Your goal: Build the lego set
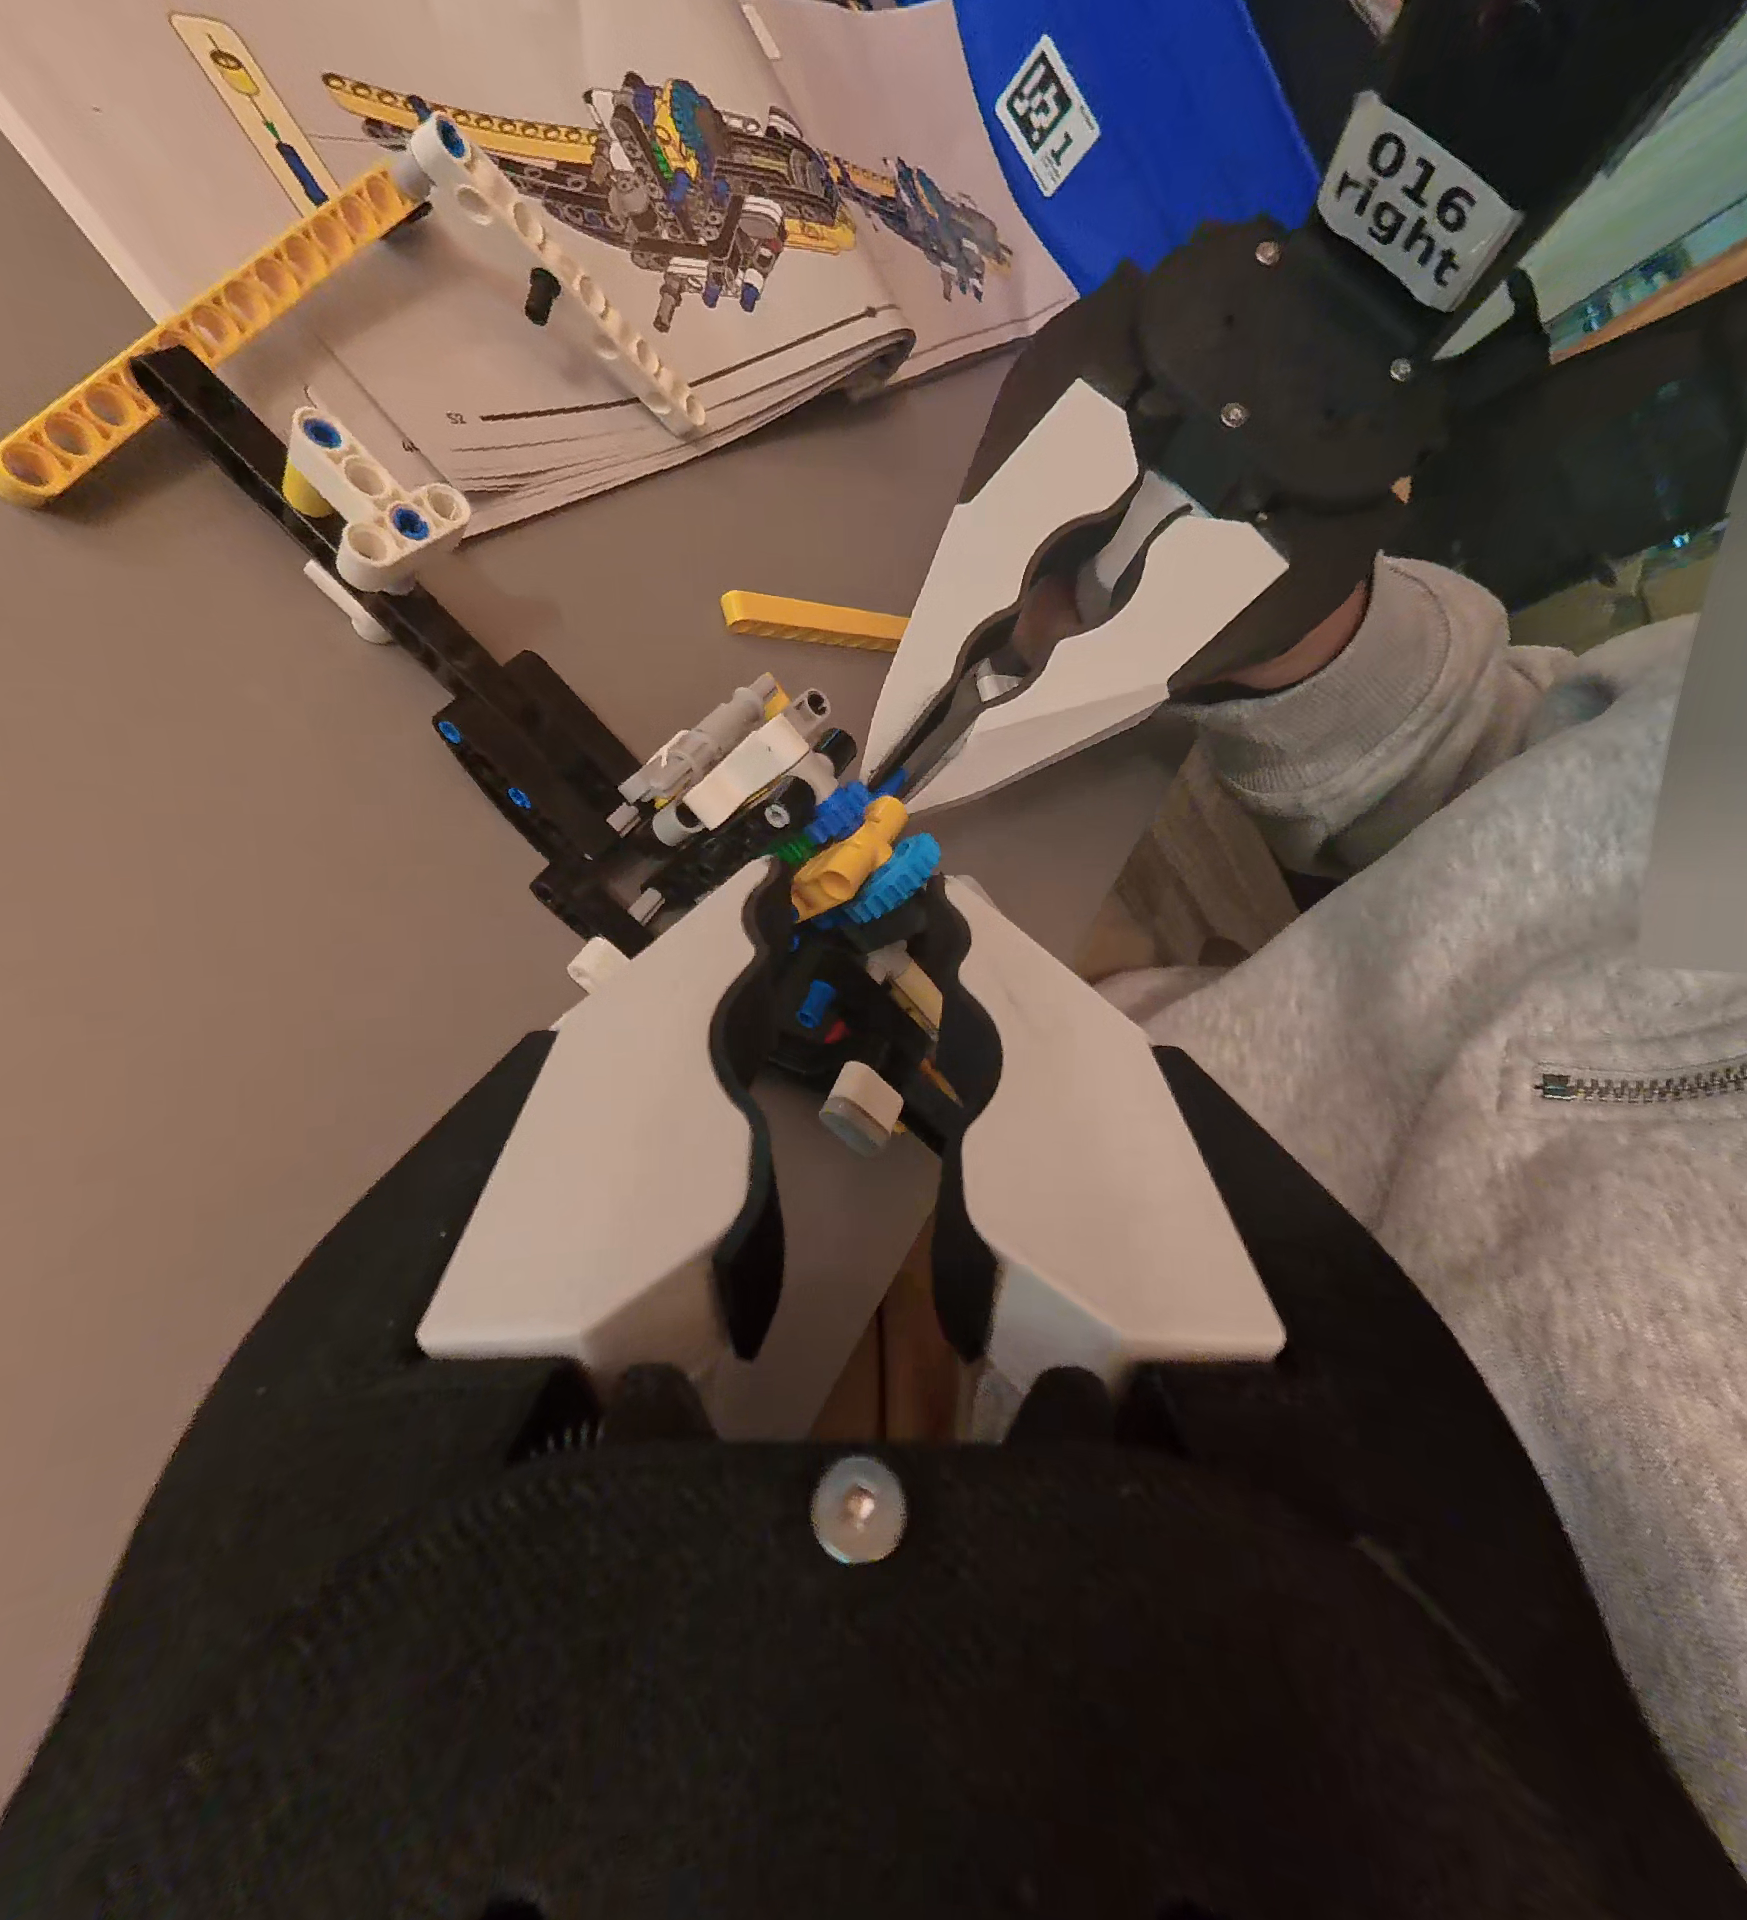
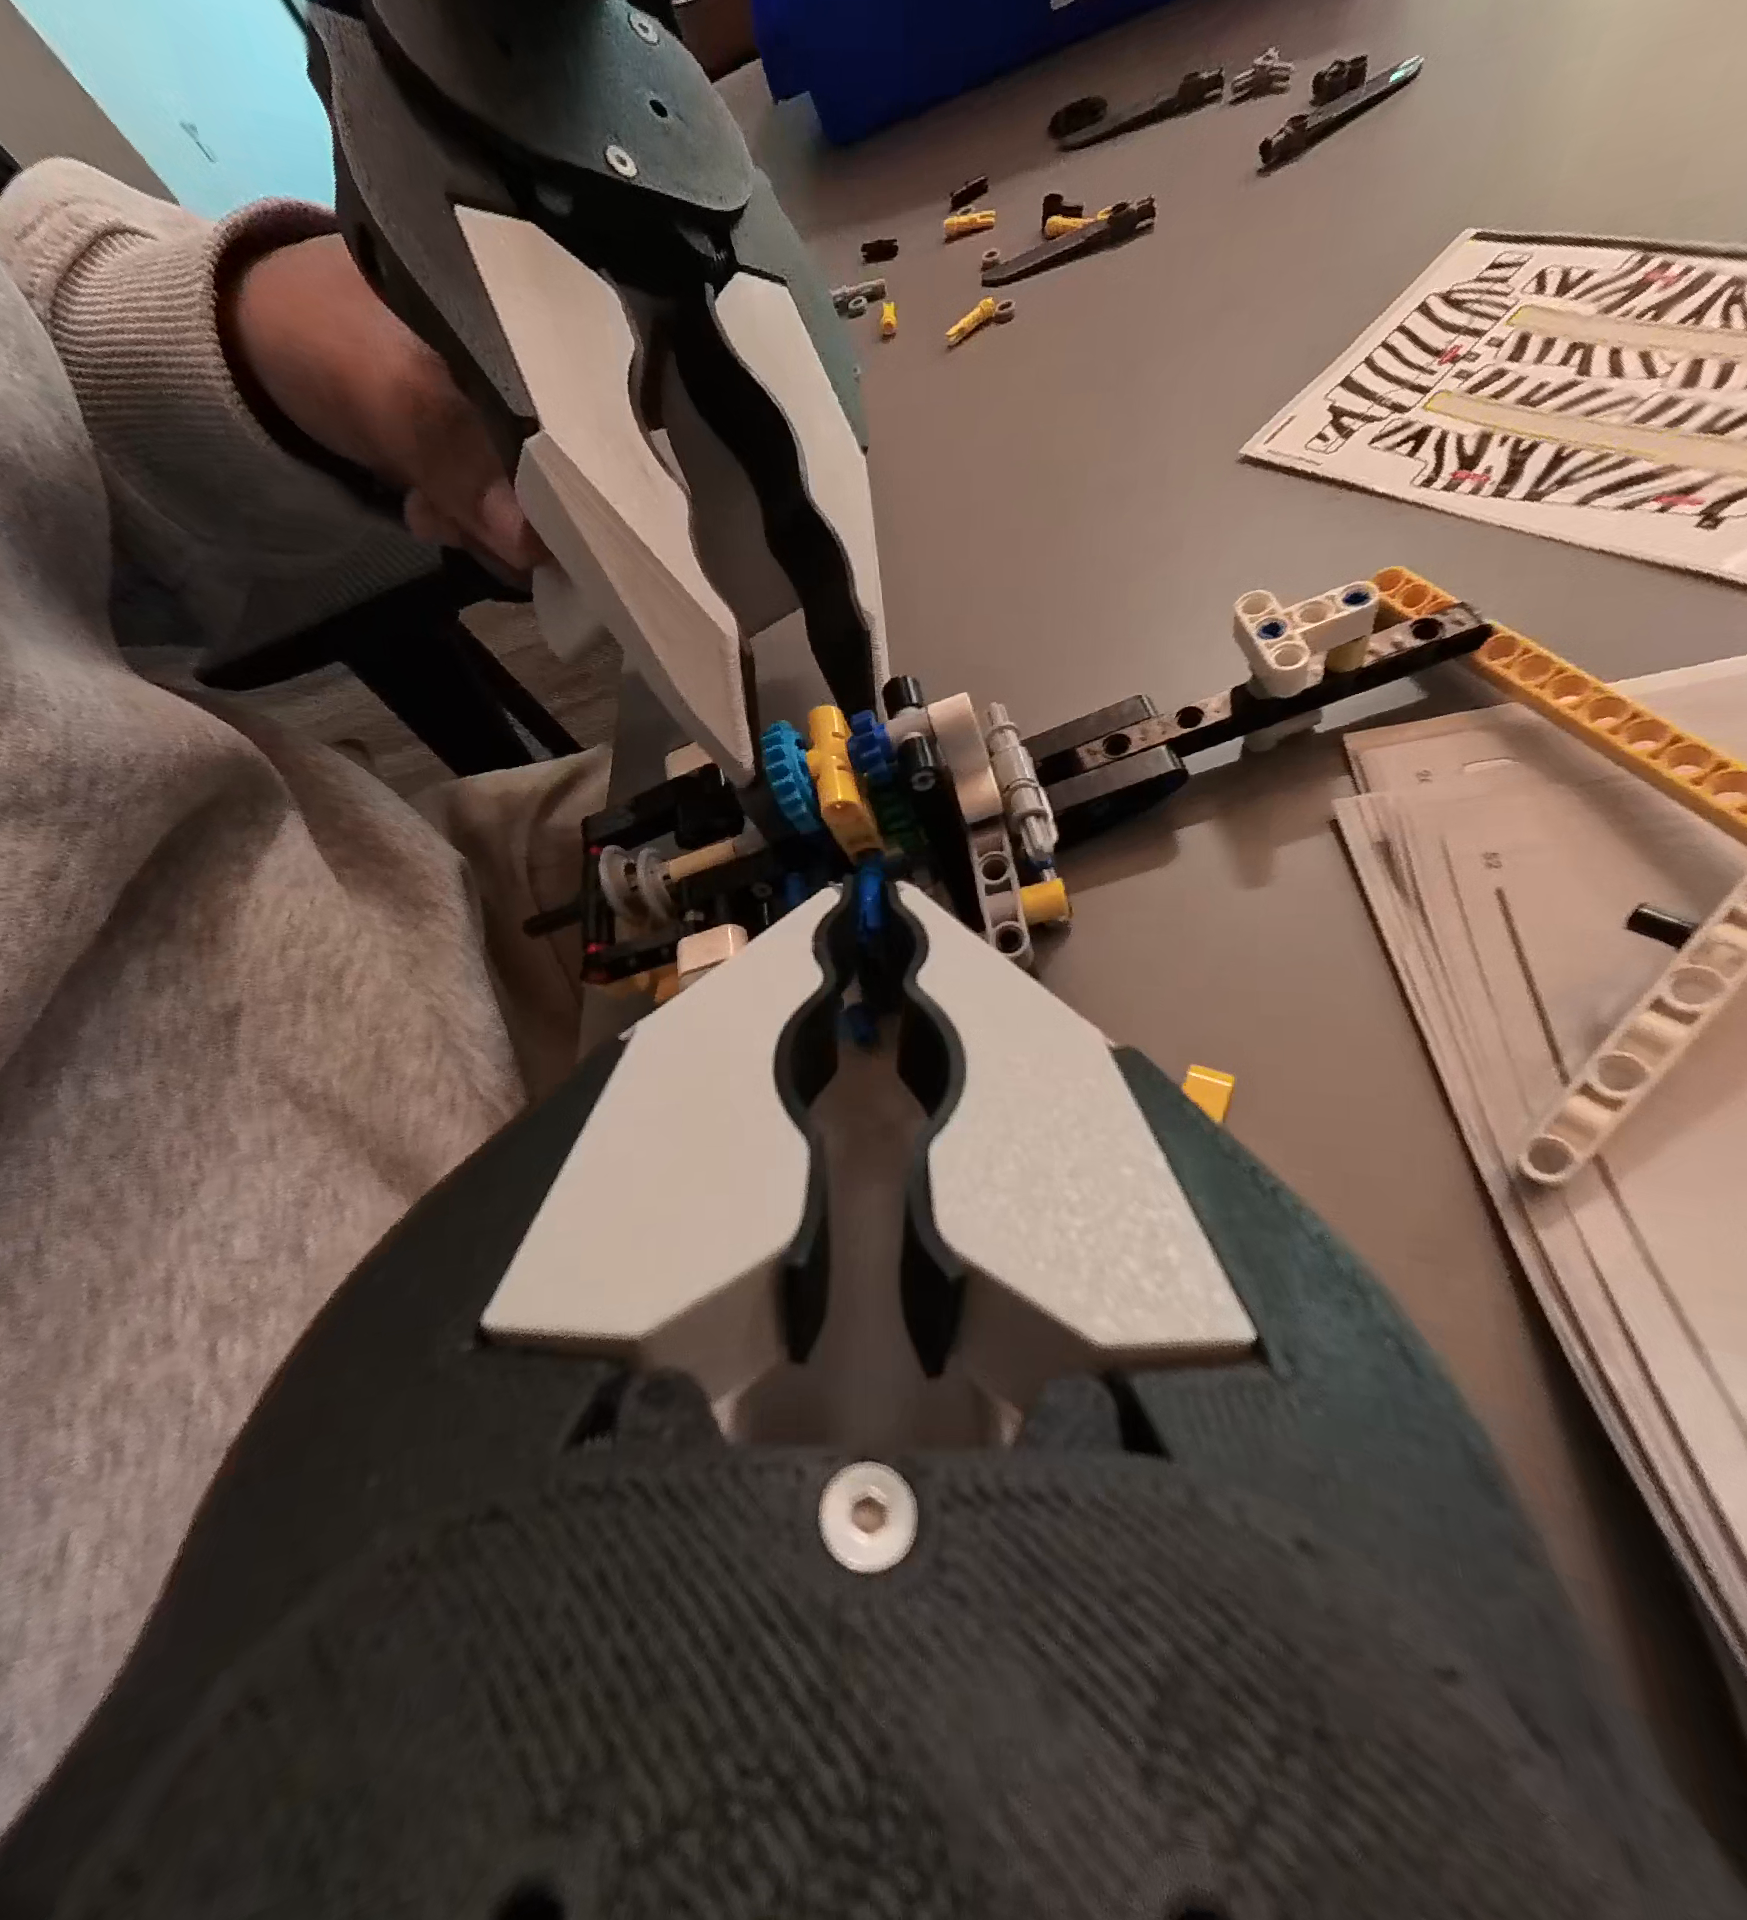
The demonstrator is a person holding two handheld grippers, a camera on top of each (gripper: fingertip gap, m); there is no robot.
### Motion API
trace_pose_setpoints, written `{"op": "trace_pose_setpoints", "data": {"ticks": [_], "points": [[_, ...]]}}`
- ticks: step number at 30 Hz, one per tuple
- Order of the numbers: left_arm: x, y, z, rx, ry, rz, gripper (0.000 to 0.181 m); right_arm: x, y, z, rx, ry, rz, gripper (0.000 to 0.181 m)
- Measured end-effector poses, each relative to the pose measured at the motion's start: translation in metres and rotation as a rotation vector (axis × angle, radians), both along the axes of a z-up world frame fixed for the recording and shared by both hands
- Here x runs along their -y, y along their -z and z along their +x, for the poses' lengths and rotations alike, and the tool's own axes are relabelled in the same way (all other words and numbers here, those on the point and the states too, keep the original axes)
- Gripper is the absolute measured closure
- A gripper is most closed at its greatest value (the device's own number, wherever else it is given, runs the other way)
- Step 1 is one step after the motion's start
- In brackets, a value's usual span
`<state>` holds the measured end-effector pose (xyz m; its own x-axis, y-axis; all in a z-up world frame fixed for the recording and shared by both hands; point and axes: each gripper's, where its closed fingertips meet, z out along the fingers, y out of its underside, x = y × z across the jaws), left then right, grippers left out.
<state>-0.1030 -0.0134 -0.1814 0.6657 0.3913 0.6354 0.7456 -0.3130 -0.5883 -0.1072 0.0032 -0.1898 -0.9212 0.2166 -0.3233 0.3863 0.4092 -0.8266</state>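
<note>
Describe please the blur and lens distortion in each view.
Left wrist view: strong fisheye bend, the manual edges curve, the assembly sharp. Right wrist view: same bending, the far loose parts soft, the sticker sheet stretched near the edge.

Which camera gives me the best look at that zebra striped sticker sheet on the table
The right wrist view. The sticker sheet lies flat on the grey table at upper right, stripes plain, only its far edge cut off. The left wrist view shows none of it, only the open instruction booklet.

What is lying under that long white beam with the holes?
The white beam rests on the open instruction booklet; its far end joins the yellow beam. The page beneath it is hidden.
</note>
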Motion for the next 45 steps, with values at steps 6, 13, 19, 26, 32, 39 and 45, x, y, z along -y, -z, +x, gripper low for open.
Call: {"op": "trace_pose_setpoints", "data": {"ticks": [6, 13, 19, 26, 32, 39, 45], "points": [[0.001, -0.0001, -0.0008, 0.042, -0.009, 0.04, 0.158, -0.0002, 0.0017, 0.0003, 0.104, -0.042, -0.036, 0.179], [0.0015, -0.0001, -0.0013, 0.05, -0.012, 0.053, 0.158, 0.0013, 0.0094, 0.0039, 0.094, -0.072, 0.014, 0.18], [0.0008, -0.0002, -0.0012, 0.046, 0.001, 0.048, 0.158, 0.0011, 0.0079, 0.0029, 0.055, -0.095, 0.032, 0.18], [-0.0021, -0.0002, 0.0, 0.037, 0.029, 0.026, 0.158, -0.002, 0.0069, 0.0034, -0.058, -0.197, 0.125, 0.181], [-0.0021, -0.0001, 0.0, 0.043, 0.019, 0.034, 0.158, -0.0019, 0.0076, 0.0033, -0.021, -0.218, 0.121, 0.181], [-0.0029, 0.0001, 0.0017, 0.042, 0.042, 0.015, 0.158, -0.003, 0.0046, 0.0047, 0.108, -0.239, 0.089, 0.18], [-0.0031, 0.0001, 0.0017, 0.04, 0.045, 0.01, 0.158, -0.0022, 0.0011, 0.005, 0.185, -0.25, 0.074, 0.181]]}}
